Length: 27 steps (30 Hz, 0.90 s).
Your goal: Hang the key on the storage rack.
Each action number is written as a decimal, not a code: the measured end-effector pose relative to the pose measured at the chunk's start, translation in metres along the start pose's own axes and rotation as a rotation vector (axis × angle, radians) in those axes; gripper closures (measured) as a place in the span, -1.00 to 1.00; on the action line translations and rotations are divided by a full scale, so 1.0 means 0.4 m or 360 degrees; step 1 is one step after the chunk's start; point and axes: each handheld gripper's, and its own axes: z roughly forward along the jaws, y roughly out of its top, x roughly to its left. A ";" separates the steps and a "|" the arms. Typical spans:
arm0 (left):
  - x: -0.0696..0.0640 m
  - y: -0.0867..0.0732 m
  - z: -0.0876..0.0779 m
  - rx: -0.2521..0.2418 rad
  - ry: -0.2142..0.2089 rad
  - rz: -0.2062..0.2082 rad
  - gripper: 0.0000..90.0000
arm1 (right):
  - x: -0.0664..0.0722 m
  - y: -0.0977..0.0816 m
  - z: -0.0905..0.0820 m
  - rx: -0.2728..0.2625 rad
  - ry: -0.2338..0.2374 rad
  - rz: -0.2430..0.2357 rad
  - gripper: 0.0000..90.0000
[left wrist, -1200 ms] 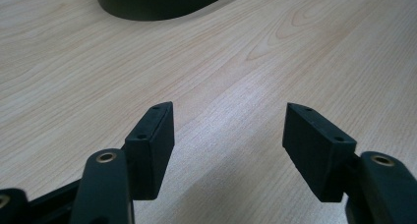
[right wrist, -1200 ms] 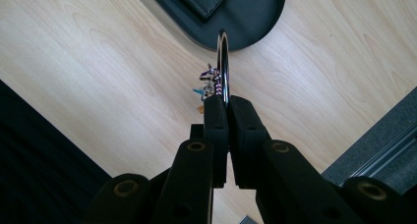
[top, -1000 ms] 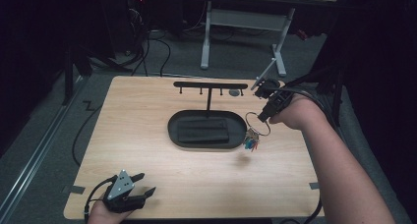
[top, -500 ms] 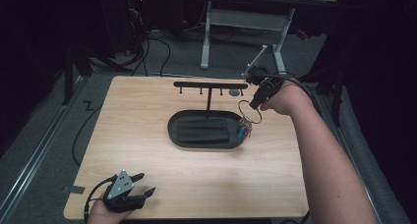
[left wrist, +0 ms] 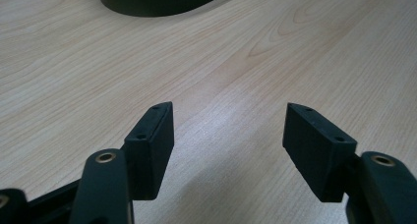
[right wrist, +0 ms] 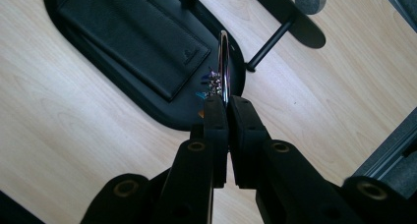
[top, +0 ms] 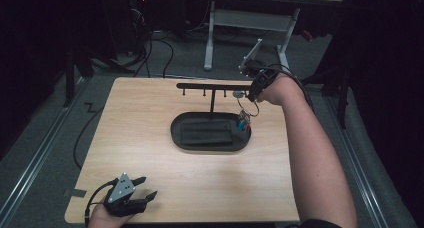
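Observation:
My right gripper [top: 252, 95] [right wrist: 227, 102] is shut on a metal key ring [right wrist: 223, 62] with several coloured keys [top: 243, 123] dangling from it. It hangs over the right end of the black oval tray [top: 177, 138], just under the right tip of the black key rack's bar [top: 200, 86]. A dark wallet [top: 206, 132] lies flat in the tray [right wrist: 231, 67]. At the table's near left corner my left gripper [top: 142, 188] [left wrist: 228, 135] rests open with bare wood between its jaws.
The rack's post [top: 212, 100] rises from the tray's far rim, and small pegs hang under the bar. The light wooden table [top: 150, 113] has bare room left and right of the tray. A white desk frame [top: 245, 23] stands on the floor behind.
My right hand has carried the key ring away from the near right of the tray, back and up toward the rack's right end. The left gripper has stayed put.

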 end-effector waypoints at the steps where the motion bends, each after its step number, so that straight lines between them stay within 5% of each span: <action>1: 0.002 0.000 -0.001 0.0004 -0.0001 -0.0003 -0.18 | -0.004 0.005 0.005 0.0008 -0.0003 0.0000 0.94; 18: 0.002 -0.004 -0.004 -0.0005 -0.0006 -0.0021 -0.18 | -0.055 0.016 0.045 -0.0003 -0.0007 0.0099 0.94; 27: 0.004 -0.004 -0.006 -0.0019 -0.0021 -0.0043 -0.18 | -0.063 0.024 0.054 -0.0031 -0.0024 0.0075 0.93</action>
